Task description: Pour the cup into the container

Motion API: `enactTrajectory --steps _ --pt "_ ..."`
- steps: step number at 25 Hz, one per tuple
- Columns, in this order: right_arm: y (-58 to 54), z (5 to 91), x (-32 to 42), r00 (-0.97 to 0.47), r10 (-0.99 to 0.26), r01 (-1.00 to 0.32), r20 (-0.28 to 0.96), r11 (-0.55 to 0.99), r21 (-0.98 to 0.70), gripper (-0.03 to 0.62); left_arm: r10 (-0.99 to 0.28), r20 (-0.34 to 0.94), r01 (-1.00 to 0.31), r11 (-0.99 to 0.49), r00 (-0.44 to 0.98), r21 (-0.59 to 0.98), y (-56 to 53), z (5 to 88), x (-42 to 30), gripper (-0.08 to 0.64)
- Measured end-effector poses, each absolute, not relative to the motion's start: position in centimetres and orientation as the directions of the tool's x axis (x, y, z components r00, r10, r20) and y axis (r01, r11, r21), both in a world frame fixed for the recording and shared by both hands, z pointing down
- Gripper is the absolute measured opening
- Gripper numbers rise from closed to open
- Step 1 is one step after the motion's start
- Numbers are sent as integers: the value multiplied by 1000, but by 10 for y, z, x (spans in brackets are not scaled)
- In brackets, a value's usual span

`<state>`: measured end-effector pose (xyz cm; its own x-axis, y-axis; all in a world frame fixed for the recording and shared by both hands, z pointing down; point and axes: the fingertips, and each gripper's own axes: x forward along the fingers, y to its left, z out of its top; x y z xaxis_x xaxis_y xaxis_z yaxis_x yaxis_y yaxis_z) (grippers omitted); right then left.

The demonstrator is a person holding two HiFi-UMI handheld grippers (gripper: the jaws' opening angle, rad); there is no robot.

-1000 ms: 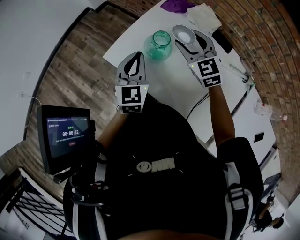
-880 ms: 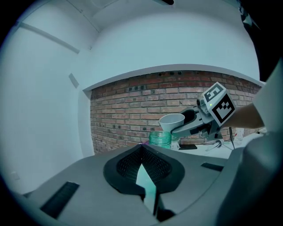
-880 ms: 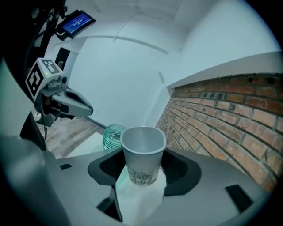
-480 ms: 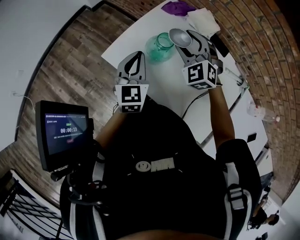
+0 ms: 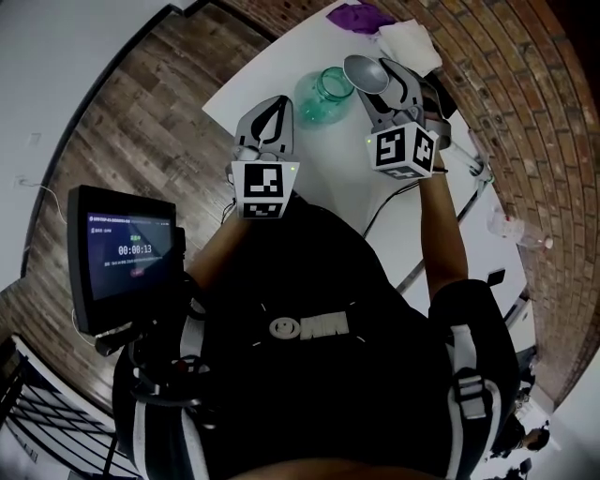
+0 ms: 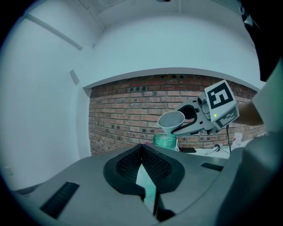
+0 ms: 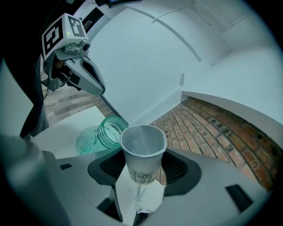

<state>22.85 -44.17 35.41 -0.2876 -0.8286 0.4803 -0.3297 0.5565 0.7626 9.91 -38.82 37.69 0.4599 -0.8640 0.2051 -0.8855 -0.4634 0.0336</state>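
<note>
A white paper cup (image 7: 142,152) sits squeezed between the jaws of my right gripper (image 7: 142,167), which is shut on it. In the head view the cup (image 5: 363,72) is tipped sideways toward the mouth of a green glass jar (image 5: 323,94) on the white table (image 5: 267,66). The left gripper view shows the cup (image 6: 170,121) leaning just above the jar (image 6: 165,140). I see no contents or stream. My left gripper (image 5: 273,106) hovers near the jar's left side, shut and empty, its tips meeting (image 6: 141,146).
A purple cloth (image 5: 359,16) and a white folded cloth (image 5: 409,37) lie at the table's far end. A dark flat object (image 5: 441,92) and a cable lie right of the cup. A screen showing a timer (image 5: 127,258) stands at my left, over wooden floor.
My right gripper has rolled and swung left, tipping the cup from upright toward the jar's mouth. The left gripper has barely moved.
</note>
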Motion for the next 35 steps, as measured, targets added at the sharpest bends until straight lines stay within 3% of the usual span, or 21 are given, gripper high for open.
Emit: enactTrajectory --steps 35 --pt "-443 359 224 -241 -867 -39 436 458 888 261 -870 205 -892 -449 448 44 -394 378 95 -6"
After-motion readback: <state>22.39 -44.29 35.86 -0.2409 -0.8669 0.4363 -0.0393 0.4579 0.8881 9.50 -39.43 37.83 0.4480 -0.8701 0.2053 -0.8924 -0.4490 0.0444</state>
